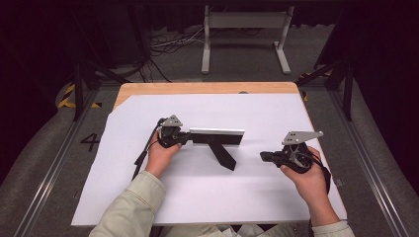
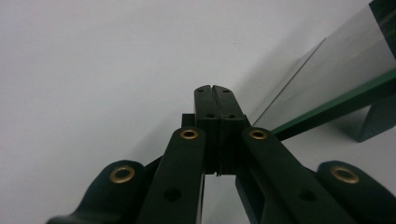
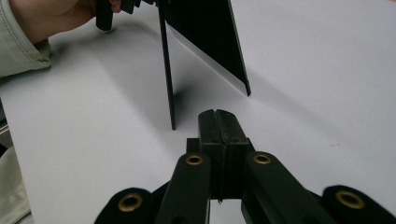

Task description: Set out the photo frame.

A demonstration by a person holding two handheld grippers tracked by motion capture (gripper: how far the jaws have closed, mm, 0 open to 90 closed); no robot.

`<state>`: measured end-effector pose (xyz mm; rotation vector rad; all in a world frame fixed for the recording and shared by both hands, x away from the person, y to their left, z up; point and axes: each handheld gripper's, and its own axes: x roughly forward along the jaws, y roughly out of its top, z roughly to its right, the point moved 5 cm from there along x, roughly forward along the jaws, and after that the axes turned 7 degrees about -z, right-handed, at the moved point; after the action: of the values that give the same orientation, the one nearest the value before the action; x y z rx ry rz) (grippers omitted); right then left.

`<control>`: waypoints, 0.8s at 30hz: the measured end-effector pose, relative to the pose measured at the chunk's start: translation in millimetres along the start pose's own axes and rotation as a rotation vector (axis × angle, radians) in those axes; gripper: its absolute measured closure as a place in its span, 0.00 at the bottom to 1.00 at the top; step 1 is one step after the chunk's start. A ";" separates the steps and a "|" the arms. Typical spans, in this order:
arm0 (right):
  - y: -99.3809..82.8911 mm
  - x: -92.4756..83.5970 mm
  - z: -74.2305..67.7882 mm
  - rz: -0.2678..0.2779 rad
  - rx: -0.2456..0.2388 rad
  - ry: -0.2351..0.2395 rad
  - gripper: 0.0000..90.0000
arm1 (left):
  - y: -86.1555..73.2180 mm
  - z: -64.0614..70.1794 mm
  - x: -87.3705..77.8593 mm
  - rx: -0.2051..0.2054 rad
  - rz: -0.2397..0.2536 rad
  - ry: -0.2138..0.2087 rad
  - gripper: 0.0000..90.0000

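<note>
We see the standing frame (image 1: 217, 138) near the middle of the white sheet (image 1: 207, 197), left gripper (image 1: 184, 138) at its left end, right gripper (image 1: 264, 156) apart at right, both with jaws together, wide free sheet around.

My pale wooden worktop (image 1: 148, 89) carries a big white sheet (image 1: 267, 111). Beyond it, grey carpeted floor (image 1: 237, 66), a white metal stand (image 1: 245, 20), tangled cables (image 1: 165, 44), and darkness all around.
</note>
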<state>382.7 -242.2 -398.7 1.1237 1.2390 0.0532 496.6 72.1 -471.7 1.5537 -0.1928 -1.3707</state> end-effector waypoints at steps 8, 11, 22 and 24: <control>-1.7 -1.3 0.5 0.002 0.006 0.000 1.00 | -1.5 -0.9 3.6 -0.008 -0.007 -0.014 1.00; -0.9 -1.3 -0.2 0.003 0.006 0.003 1.00 | -2.0 -0.4 3.1 -0.006 -0.011 -0.020 1.00; 5.7 -2.9 -1.9 0.013 -0.010 0.010 1.00 | -6.6 10.1 -3.1 0.036 -0.075 -0.063 1.00; 7.7 -3.2 -2.2 0.016 -0.015 0.011 1.00 | -8.1 12.7 -5.2 0.044 -0.090 -0.070 1.00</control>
<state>383.7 -238.7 -390.8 1.1219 1.2372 0.0810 480.6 72.4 -472.3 1.5682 -0.1990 -1.5013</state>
